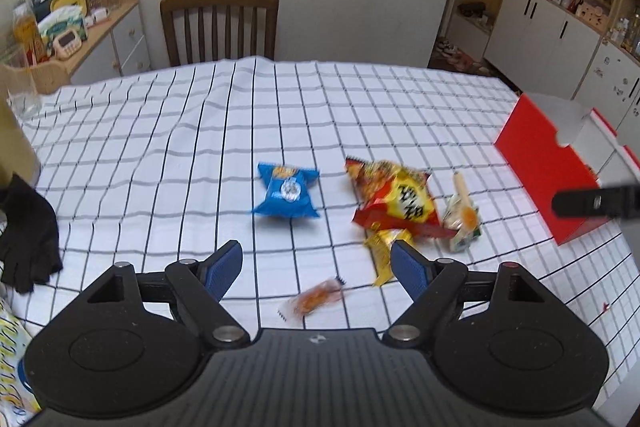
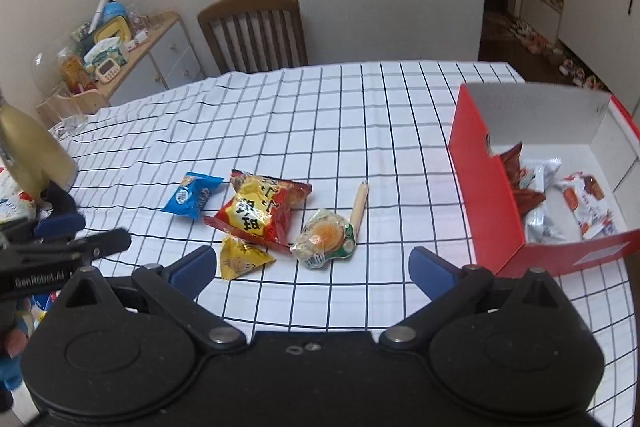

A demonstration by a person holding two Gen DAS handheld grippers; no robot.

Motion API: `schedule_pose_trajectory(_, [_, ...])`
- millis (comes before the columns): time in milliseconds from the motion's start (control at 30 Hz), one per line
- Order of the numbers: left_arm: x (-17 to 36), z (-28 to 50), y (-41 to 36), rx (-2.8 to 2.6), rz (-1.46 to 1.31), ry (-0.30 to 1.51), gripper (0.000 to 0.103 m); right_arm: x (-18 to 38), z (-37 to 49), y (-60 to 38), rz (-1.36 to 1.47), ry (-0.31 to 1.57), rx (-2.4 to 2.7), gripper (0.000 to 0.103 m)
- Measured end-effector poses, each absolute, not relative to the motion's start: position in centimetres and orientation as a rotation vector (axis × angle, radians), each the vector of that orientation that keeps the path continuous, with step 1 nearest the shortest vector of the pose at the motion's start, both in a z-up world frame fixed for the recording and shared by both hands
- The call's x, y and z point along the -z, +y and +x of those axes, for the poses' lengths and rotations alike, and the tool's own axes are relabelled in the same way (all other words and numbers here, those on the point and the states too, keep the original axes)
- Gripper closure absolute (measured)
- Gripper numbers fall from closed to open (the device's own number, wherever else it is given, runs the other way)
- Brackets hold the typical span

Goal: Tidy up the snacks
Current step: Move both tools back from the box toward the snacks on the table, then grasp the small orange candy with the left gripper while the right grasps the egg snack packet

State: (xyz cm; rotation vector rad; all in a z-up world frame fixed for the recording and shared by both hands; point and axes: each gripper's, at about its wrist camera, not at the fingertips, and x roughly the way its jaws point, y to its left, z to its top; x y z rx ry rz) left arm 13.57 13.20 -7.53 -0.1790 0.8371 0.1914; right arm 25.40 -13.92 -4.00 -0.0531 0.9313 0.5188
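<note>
Loose snacks lie mid-table: a blue packet (image 1: pixel 287 191) (image 2: pixel 192 195), a red and yellow bag (image 1: pixel 394 201) (image 2: pixel 260 213), a small yellow packet (image 1: pixel 384 251) (image 2: pixel 242 257), a green round pack (image 1: pixel 464 223) (image 2: pixel 326 239) beside a tan stick (image 2: pixel 359 207), and a small orange sachet (image 1: pixel 316 297). My left gripper (image 1: pixel 318 267) is open and empty just above the sachet. My right gripper (image 2: pixel 314 267) is open and empty near the green pack. A red box (image 1: pixel 548 167) (image 2: pixel 488 187) at the right holds several packets (image 2: pixel 560 203).
A wooden chair (image 1: pixel 219 25) stands at the table's far edge. A side cabinet with clutter (image 1: pixel 60 27) is at the back left. A black glove (image 1: pixel 28 235) and a gold object (image 2: pixel 32 155) sit at the table's left. White cupboards (image 1: pixel 560 23) stand at the right.
</note>
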Motion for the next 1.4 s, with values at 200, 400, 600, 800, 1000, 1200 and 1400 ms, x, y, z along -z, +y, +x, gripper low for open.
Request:
schedule_pose_trajectory(200, [10.2,13.8,13.4,-0.185,-0.163,0.864,0.022,5.6,27.7,-13.7,-0.015,0.985,-0.448,0.002])
schedule_pose_trajectory(400, [12.6,14.1,14.0,-0.18,-0.171,0.896,0.022,7.3,30.0,-12.8,0.013,1.037,-0.385,0.004])
schedule_pose_trajectory(600, [14.3,14.3,14.1,-0.17,-0.178,0.929,0.022,9.2,32.2,-11.4,0.033,1.086,-0.341,0.011])
schedule_pose_trajectory(800, [15.5,14.9,13.6,-0.147,-0.153,0.947,0.022,11.3,33.7,-10.0,0.012,1.135,-0.318,0.019])
schedule_pose_trajectory(1000, [16.1,15.8,13.7,-0.132,-0.164,0.957,0.024,12.8,34.3,-9.3,0.004,1.174,-0.327,0.024])
schedule_pose_trajectory(1200, [16.5,16.4,13.5,-0.124,-0.157,0.973,0.042,13.7,34.6,-8.8,0.016,1.206,-0.333,0.026])
schedule_pose_trajectory(1400, [16.5,16.7,13.3,-0.122,-0.126,0.972,0.053,14.2,34.7,-7.9,0.0,1.219,-0.347,0.03])
